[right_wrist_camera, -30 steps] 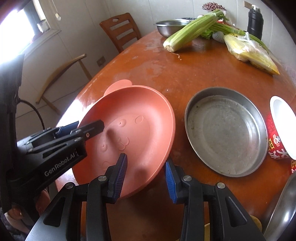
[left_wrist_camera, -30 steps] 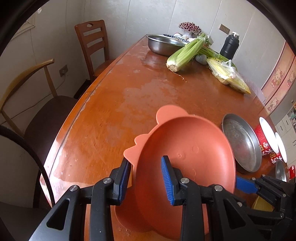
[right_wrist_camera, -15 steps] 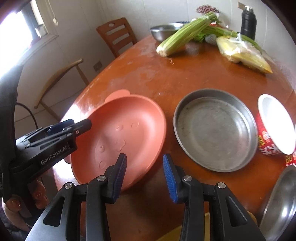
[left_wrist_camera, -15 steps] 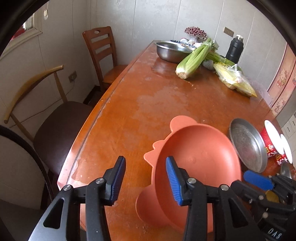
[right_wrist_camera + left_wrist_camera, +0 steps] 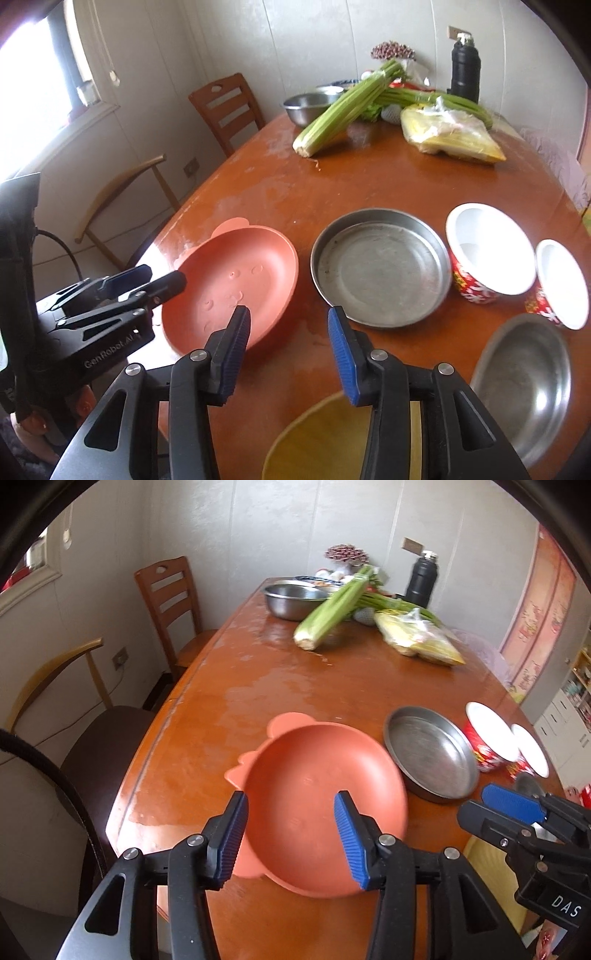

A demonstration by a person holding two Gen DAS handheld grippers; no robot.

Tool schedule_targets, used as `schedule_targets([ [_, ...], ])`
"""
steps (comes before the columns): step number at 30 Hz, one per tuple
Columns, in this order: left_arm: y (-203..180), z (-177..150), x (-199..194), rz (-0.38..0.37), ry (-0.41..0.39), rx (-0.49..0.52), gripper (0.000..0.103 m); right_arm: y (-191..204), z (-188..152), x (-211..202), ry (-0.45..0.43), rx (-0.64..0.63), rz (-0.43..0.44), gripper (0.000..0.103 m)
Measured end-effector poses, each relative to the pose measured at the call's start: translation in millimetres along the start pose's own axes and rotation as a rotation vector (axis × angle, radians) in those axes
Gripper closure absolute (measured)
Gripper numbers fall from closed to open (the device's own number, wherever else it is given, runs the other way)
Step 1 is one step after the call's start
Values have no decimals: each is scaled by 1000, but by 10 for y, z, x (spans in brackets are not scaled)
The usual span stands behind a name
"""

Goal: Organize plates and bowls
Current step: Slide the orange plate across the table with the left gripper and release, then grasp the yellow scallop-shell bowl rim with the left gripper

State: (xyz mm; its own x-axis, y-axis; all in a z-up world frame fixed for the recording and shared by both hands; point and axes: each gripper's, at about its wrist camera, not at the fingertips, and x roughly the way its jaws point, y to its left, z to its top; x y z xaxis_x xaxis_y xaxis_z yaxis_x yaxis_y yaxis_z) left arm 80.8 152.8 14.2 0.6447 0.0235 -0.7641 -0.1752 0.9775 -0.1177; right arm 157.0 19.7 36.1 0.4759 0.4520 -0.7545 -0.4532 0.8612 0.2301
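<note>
Both grippers are letting go of the pink plate.

Left wrist view: the left gripper (image 5: 290, 834) is opening and lifting off the pink plate (image 5: 317, 775), whose rim it was pinching a second ago; nothing sits between its jaws.
Right wrist view: the right gripper (image 5: 286, 345) is opening too, empty; the plate (image 5: 240, 284) is lying flat on the table (image 5: 369, 177) at ten o'clock, the metal pan (image 5: 380, 266) at one o'clock.
</note>
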Motion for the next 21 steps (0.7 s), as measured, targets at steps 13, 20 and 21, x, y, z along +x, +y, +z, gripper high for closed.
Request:
schedule_targets([
  [13, -604, -267, -183, -148, 31, 125, 51, -306, -467, -631, -52, 37, -52, 56],
  [20, -836, -468, -171, -165, 70, 168, 51, -497, -775, -778, -34, 74, -77, 56],
  [21, -866, -497, -168, -168, 75, 175, 51, -533, -821, -793, -32, 83, -81, 56],
])
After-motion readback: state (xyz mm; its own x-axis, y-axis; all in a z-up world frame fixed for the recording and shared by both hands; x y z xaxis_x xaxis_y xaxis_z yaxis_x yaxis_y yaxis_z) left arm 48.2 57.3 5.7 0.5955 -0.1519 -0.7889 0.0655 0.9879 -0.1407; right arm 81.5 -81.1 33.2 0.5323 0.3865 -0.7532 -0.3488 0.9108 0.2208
